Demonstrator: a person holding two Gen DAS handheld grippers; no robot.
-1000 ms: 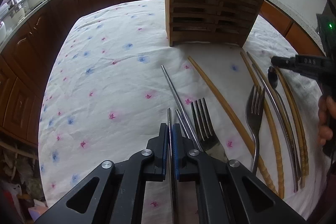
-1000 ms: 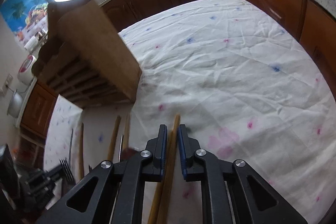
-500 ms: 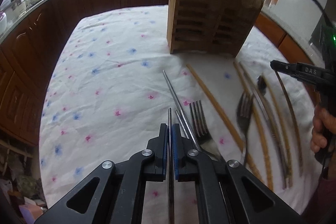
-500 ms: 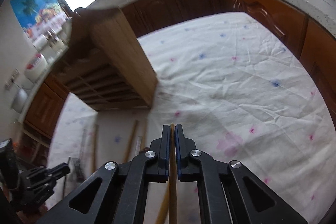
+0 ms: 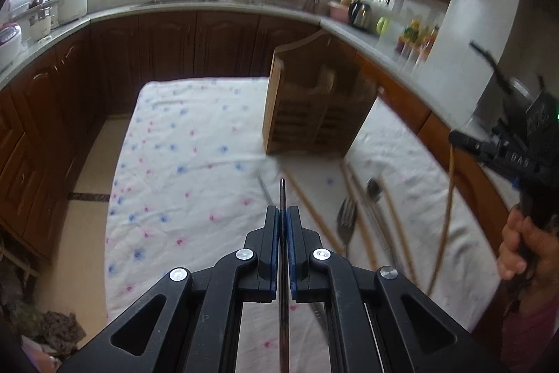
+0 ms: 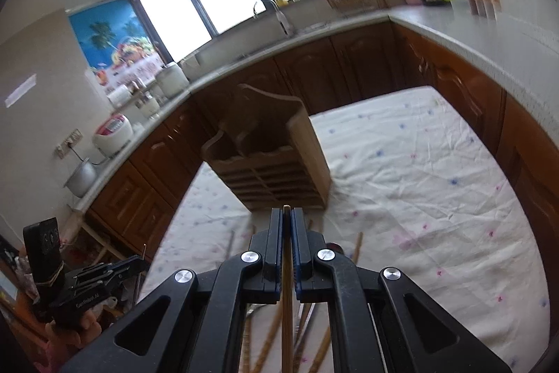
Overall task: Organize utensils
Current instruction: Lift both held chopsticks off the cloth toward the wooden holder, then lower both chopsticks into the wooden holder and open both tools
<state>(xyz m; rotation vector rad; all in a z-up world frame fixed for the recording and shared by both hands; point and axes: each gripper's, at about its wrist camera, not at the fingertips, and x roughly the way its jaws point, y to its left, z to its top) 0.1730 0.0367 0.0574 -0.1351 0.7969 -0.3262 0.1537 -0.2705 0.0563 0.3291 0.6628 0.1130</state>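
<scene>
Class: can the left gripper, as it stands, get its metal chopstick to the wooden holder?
Probably yes. The left gripper is shut on the metal chopstick, raised above the cloth, and nothing stands between it and the wooden holder ahead.

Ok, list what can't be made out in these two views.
- Left wrist view: the lower end of the metal chopstick held by the left gripper is hidden under the gripper body.
- Left wrist view: the inside of the wooden holder is motion-blurred, so its contents can't be told.
- Right wrist view: the length of the wooden chopstick in the right gripper is cut off by the bottom edge.
</scene>
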